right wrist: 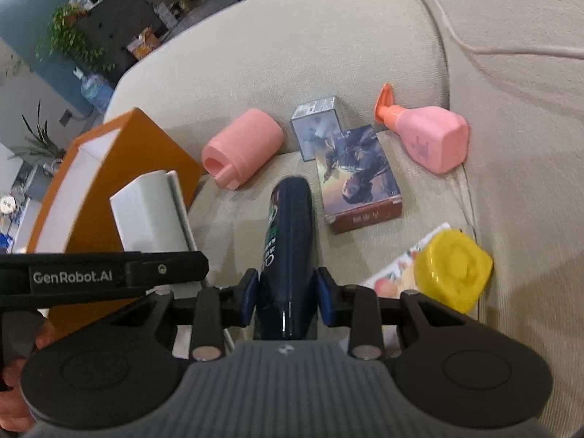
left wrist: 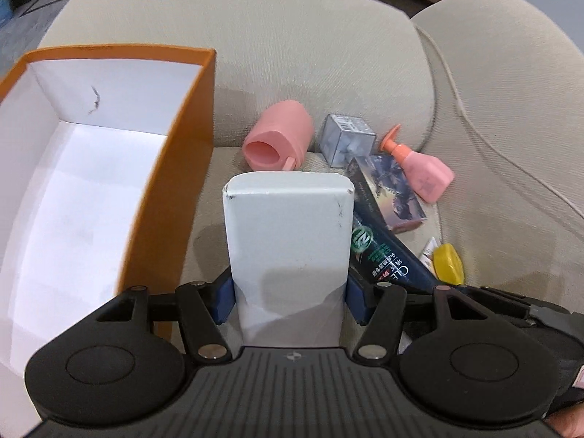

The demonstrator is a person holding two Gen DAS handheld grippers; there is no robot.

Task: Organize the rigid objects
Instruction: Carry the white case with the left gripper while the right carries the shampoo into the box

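Both hands loaded. My left gripper (left wrist: 290,301) has its jaws closed on the white box (left wrist: 288,233), pads on its two narrow sides near the bottom end; box is off the sofa cushion (left wrist: 328,54), just beside the orange box (left wrist: 171,197), which sits open and looks empty inside. My right gripper (right wrist: 286,301) has its jaws clamped on the dark blue bottle (right wrist: 290,226), gripping low on the body, cap end pointing away.

Handling guesses: white box is stiff cardboard with scuffed corners, probably light, flat sides give good pad contact. Gripped far from centre though, so it may pivot if swung fast. Bottle is glossy, round and likely heavier; slip or roll risk, so keep it pointed down and move slowly.

On the cushion: pink cup (right wrist: 242,148) on its side, small grey carton (right wrist: 315,126), illustrated card box (right wrist: 356,180), pink pump bottle (right wrist: 429,137), yellow cap (right wrist: 452,268). Cup is hollow, so grab it across the wall.
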